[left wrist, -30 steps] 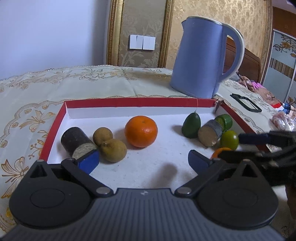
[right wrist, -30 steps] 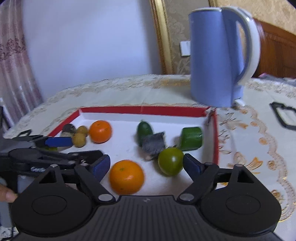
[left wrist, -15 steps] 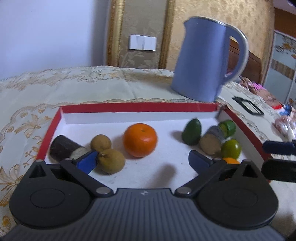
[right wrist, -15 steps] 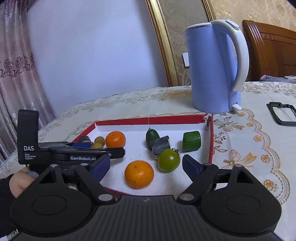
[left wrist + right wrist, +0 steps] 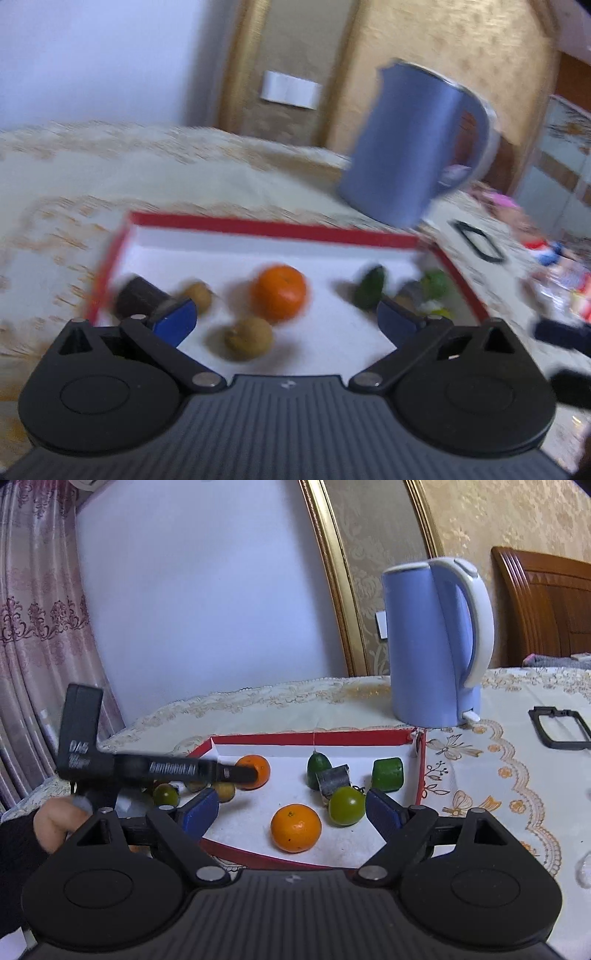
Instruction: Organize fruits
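A red-rimmed white tray [image 5: 317, 737] holds the fruit. In the blurred left wrist view, an orange [image 5: 279, 292], two brown longans [image 5: 248, 339] and a dark cut piece [image 5: 138, 295] lie at the tray's left; green fruits [image 5: 369, 291] lie at its right. My left gripper [image 5: 286, 326] is open and empty above the tray's near edge. In the right wrist view, a second orange [image 5: 295, 828], a green tomato [image 5: 346, 805], a dark green fruit [image 5: 318, 766] and a green block [image 5: 386, 774] lie ahead. My right gripper [image 5: 291, 814] is open and empty, held back from the tray.
A blue electric kettle [image 5: 436, 646] stands behind the tray's far right corner on an embroidered cream tablecloth [image 5: 498, 768]. A black frame [image 5: 559, 726] lies on the cloth at the right. The left gripper's body [image 5: 155, 768] crosses the tray's left side.
The left gripper has swung and tilted, blurring its view. The right gripper has pulled back and up from the tray, so the fruits look smaller.
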The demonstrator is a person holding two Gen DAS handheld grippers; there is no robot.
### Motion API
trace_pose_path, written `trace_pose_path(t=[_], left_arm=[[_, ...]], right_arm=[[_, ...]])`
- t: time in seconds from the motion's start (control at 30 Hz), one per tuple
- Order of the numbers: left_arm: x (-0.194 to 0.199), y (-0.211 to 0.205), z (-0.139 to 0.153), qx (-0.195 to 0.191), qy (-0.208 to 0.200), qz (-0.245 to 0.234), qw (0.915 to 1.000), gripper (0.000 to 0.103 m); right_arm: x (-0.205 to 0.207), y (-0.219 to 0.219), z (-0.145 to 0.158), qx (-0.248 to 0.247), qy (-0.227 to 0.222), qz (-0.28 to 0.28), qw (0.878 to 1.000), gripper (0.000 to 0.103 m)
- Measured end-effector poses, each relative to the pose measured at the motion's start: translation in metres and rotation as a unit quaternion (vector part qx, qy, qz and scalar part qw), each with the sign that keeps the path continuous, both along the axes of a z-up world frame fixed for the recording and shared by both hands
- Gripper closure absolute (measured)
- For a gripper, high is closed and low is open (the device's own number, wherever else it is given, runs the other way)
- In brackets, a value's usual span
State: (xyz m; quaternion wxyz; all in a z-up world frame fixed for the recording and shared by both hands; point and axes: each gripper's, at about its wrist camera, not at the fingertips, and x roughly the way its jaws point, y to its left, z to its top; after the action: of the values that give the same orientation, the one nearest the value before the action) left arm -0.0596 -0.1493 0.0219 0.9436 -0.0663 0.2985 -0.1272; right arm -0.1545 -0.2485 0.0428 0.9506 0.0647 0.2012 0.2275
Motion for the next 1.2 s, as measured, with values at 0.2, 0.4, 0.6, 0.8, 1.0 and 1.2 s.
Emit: trace_pose_path(t=[0.2, 0.4, 0.6, 0.8, 1.0, 1.2], left_arm=[[0.010, -0.015, -0.013, 0.032, 0.040, 0.001, 0.9987, 0.000], [-0.004, -0.036, -0.017, 0.055, 0.038, -0.051, 0.9964, 0.000], [-0.005, -0.035, -0.020, 0.071, 0.037, -0.033, 0.9962, 0.000], [-0.008, -0.036, -0.021, 0.081, 0.036, -0.027, 0.9957, 0.000], [-0.010, -0.037, -0.021, 0.085, 0.037, -0.027, 0.9953, 0.000], [-0.016, -0.033, -0.020, 0.074, 0.038, -0.027, 0.9961, 0.000]], right_arm=[[-0.002, -0.001, -0.007, -0.007, 0.010, -0.002, 1.000, 0.016], [-0.008, -0.001, -0.009, -0.005, 0.009, 0.005, 1.000, 0.016], [-0.009, -0.002, -0.013, -0.009, 0.017, -0.002, 1.000, 0.016], [-0.012, -0.002, -0.017, -0.023, 0.022, -0.006, 0.999, 0.016], [-0.015, -0.003, -0.016, -0.029, 0.022, -0.013, 0.999, 0.016], [-0.015, 0.001, -0.017, -0.037, 0.027, -0.015, 0.999, 0.016]])
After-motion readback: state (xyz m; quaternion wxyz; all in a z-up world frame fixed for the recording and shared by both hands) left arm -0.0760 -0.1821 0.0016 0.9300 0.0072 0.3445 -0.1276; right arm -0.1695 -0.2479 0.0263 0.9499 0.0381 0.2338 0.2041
